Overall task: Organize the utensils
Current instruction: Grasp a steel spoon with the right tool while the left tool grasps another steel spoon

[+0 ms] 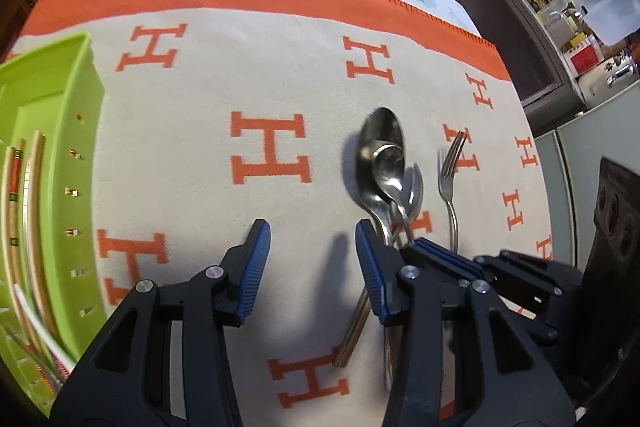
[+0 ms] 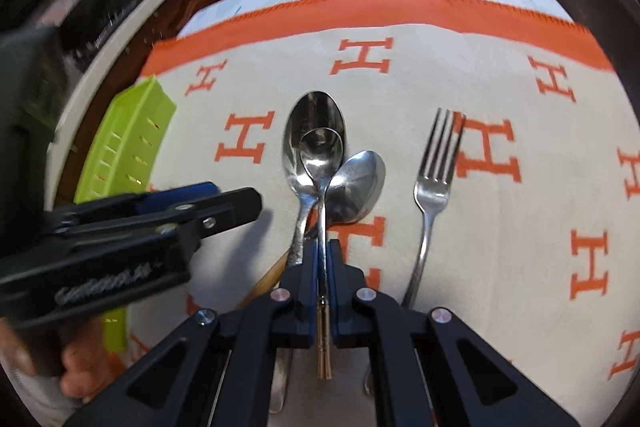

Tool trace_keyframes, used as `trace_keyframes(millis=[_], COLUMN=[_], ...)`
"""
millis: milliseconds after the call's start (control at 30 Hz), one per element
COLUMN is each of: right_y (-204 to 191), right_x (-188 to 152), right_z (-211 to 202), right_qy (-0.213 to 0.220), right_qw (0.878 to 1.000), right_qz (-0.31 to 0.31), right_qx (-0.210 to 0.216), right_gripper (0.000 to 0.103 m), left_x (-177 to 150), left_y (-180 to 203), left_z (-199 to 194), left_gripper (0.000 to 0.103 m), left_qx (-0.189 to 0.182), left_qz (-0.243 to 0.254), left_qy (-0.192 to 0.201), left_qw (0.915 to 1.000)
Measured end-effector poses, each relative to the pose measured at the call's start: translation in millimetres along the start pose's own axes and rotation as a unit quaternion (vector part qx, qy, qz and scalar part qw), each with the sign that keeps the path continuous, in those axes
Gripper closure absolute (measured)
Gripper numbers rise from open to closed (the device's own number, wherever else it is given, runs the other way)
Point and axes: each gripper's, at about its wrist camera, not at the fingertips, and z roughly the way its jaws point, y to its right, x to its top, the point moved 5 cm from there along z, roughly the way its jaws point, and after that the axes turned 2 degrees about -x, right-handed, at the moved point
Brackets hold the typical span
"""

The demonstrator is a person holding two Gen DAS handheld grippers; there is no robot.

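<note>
On the cloth, right gripper pinches a spoon by its handle, bowl pointing away toward the orange border. Left gripper spread, empty. Fork lies parallel.

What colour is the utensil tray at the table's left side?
Lime green tray; the left wrist view shows it best, close up.

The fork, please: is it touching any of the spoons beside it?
Apart. The right wrist view shows bare cloth between the fork and the nearest spoon along their whole visible length.
</note>
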Motion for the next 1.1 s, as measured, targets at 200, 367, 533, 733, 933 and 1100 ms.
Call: trace_keyframes(millis=[200,367,533,733,933,1100], right_y=[6,7,13,25,34,39], right_x=[-4,-2,-2,-4,-7,-9], right_z=[-15,-26,-27,-30,-30,-30], right_qy=[0.023,0.046,0.048,0.054,0.057,0.057], right_qw=[0.999,0.998,0.997,0.996,0.994,0.993], right_qz=[0.015,0.022,0.038,0.058,0.075,0.086], right_qx=[0.029,0.04,0.043,0.049,0.056,0.062], right_gripper=[0.099,0.099,0.099,0.099,0.099,0.099], left_x=[10,17,23,28,31,31], left_y=[7,15,22,32,41,42], left_z=[6,12,18,23,27,33], left_gripper=[0.062,0.062,0.062,0.062,0.063,0.091], left_qx=[-0.017,-0.025,-0.024,-0.015,-0.03,-0.066], left_qz=[0.003,0.011,0.027,0.064,0.084,0.079], left_qy=[0.014,0.021,0.031,0.048,0.059,0.058], left_qw=[0.9998,0.9994,0.9989,0.9967,0.9942,0.993])
